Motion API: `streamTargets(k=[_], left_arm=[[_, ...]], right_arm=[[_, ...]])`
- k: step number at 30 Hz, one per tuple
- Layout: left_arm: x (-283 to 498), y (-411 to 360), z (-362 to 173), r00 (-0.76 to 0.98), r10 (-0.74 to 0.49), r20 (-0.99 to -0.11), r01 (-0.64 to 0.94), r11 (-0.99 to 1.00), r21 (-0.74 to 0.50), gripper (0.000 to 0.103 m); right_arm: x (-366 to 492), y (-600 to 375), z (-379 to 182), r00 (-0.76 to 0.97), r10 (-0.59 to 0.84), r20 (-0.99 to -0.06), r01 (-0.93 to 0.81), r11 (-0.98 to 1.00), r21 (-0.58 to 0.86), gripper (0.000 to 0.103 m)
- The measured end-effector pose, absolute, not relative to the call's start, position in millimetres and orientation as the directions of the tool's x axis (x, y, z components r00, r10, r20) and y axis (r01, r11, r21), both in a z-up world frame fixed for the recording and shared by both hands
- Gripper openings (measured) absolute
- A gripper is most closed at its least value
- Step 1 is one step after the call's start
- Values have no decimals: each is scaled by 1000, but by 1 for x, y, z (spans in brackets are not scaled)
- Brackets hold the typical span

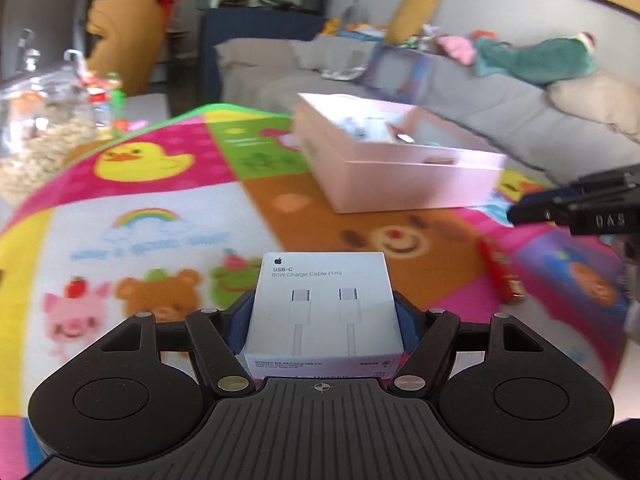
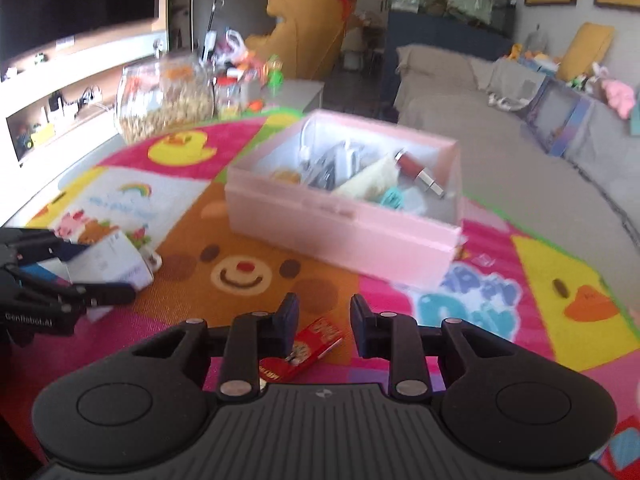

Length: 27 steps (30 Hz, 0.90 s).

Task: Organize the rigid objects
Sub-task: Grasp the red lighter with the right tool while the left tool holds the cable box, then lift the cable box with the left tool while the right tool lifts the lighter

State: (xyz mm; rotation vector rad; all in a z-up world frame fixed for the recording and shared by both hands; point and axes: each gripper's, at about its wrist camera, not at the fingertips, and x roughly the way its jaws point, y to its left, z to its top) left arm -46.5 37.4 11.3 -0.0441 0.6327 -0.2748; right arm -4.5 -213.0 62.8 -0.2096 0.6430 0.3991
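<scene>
My left gripper (image 1: 325, 320) is shut on a white USB-C cable box (image 1: 324, 292), whose sides sit against the blue pads; it is lifted just over the cartoon mat (image 1: 160, 208). The right wrist view shows the same box (image 2: 116, 260) in the left gripper (image 2: 100, 272) at the far left. An open pink box (image 2: 340, 224) holding a lipstick tube (image 2: 420, 170) and several small items stands ahead. My right gripper (image 2: 325, 308) hovers with its jaws narrowly apart and nothing pressed between them. A red packet (image 2: 312, 344) lies flat on the mat beneath it.
A glass jar of nuts (image 2: 164, 100) and small bottles stand at the mat's far left edge. A grey sofa (image 2: 480, 120) with toys and cushions runs behind and to the right. The pink box (image 1: 420, 184) sits right of centre in the left wrist view.
</scene>
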Motion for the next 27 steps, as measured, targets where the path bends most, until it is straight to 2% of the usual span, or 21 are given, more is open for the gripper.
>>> streamTargets(k=[1, 2, 3, 4, 10, 13, 16, 20, 22, 25, 27], left_arm=[[-47, 33, 10, 765, -261, -589, 243, 964, -111, 75], [-47, 29, 9, 766, -246, -593, 242, 966, -88, 75], [-48, 26, 9, 768, -237, -595, 242, 968, -73, 75], [-48, 25, 9, 766, -232, -600, 239, 968, -70, 75], [-48, 21, 7, 767, -219, -603, 240, 970, -48, 75], [-47, 23, 6, 768, -224, -600, 241, 969, -53, 75], [-47, 24, 6, 768, -229, -597, 241, 969, -62, 75], [-47, 27, 6, 769, -241, -592, 240, 967, -82, 75], [-48, 29, 6, 769, -247, -590, 240, 966, -93, 75], [-47, 29, 6, 769, -250, -588, 239, 966, -99, 75], [-47, 29, 6, 769, -252, -587, 238, 966, -101, 75]], right_arm=[[-9, -215, 64, 741, 291, -605, -428, 899, -91, 42], [-14, -216, 64, 755, 285, -591, -431, 895, -118, 65], [-18, -217, 62, 762, 284, -582, -434, 891, -134, 82], [-21, -218, 59, 761, 290, -580, -445, 885, -140, 85], [-36, -206, 34, 703, 319, -636, -549, 811, -199, 84], [-42, -204, 33, 617, 426, -661, -622, 779, -78, 84], [-37, -192, 25, 483, 533, -695, -670, 736, 98, 77], [-28, -176, 24, 512, 559, -652, -659, 743, 120, 74], [-22, -175, 28, 552, 535, -639, -632, 769, 98, 74], [-17, -174, 29, 687, 375, -622, -529, 846, -74, 81], [-14, -176, 23, 730, 294, -617, -485, 859, -163, 81]])
